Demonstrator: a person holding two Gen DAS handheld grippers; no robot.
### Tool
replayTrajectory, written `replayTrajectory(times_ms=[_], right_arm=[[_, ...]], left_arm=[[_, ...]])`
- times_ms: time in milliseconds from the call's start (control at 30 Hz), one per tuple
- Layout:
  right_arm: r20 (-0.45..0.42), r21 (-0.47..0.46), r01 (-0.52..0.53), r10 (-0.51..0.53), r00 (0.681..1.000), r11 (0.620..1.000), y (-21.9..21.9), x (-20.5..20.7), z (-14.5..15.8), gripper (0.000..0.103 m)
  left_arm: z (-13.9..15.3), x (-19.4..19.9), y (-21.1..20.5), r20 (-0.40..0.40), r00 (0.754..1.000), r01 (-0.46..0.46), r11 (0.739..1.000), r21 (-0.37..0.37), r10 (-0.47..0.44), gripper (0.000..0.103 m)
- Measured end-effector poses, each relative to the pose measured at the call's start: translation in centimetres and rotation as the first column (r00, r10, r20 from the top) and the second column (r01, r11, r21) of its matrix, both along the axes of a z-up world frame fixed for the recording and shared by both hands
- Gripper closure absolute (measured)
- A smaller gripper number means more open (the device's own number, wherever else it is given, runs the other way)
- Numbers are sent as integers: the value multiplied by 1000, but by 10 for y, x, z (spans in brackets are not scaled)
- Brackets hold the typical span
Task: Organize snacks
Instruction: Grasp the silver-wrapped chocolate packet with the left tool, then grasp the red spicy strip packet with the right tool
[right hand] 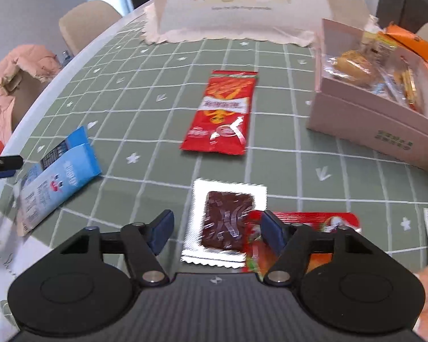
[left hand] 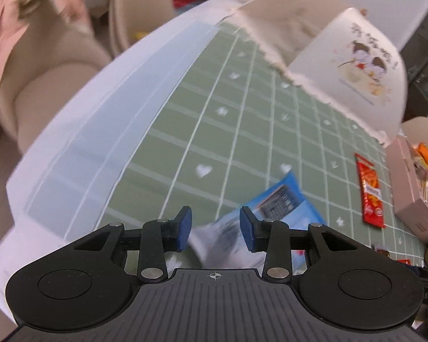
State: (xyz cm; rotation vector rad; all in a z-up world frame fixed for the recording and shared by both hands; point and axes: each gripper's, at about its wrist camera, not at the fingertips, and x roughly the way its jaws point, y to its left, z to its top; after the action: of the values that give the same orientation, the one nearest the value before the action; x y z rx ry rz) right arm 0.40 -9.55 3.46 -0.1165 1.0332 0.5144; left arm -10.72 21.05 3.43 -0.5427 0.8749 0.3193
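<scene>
My left gripper (left hand: 215, 229) is open, just above a blue-and-white snack packet (left hand: 274, 211) lying on the green checked tablecloth; the packet also shows in the right wrist view (right hand: 57, 173). My right gripper (right hand: 216, 232) is open over a silver packet with a dark brown bar (right hand: 226, 222), and a red wrapper (right hand: 308, 228) lies under its right finger. A red snack packet (right hand: 222, 111) lies mid-table, also in the left wrist view (left hand: 369, 191). A pink box (right hand: 365, 119) at the right holds several snacks; it shows in the left wrist view (left hand: 411, 188).
A white mesh food cover (right hand: 242, 8) with a cartoon print stands at the back of the table, also in the left wrist view (left hand: 342, 62). Beige chairs (left hand: 57, 85) and a pink garment (right hand: 11, 85) stand beyond the left edge. An orange packet (right hand: 411, 45) lies behind the box.
</scene>
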Motion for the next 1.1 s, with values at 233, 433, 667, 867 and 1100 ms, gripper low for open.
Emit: replayTrajectory(times_ms=[233, 433, 667, 867, 1100], right_arm=[[-24, 53, -104, 106, 994, 993, 20, -27, -2, 47], [-21, 61, -114, 116, 993, 992, 15, -39, 11, 47], [132, 13, 56, -58, 990, 998, -50, -35, 48, 28], [162, 5, 244, -241, 957, 970, -114, -31, 59, 25], [105, 10, 336, -335, 936, 942, -146, -38, 41, 22]], left_arm=[[-11, 6, -29, -3, 994, 108, 992, -64, -108, 62], [20, 16, -71, 62, 975, 207, 971, 116, -215, 63], [34, 50, -142, 33, 880, 464, 871, 164, -475, 62], [5, 66, -217, -118, 763, 643, 726, 243, -636, 61], [-14, 73, -224, -199, 762, 648, 723, 241, -617, 54]])
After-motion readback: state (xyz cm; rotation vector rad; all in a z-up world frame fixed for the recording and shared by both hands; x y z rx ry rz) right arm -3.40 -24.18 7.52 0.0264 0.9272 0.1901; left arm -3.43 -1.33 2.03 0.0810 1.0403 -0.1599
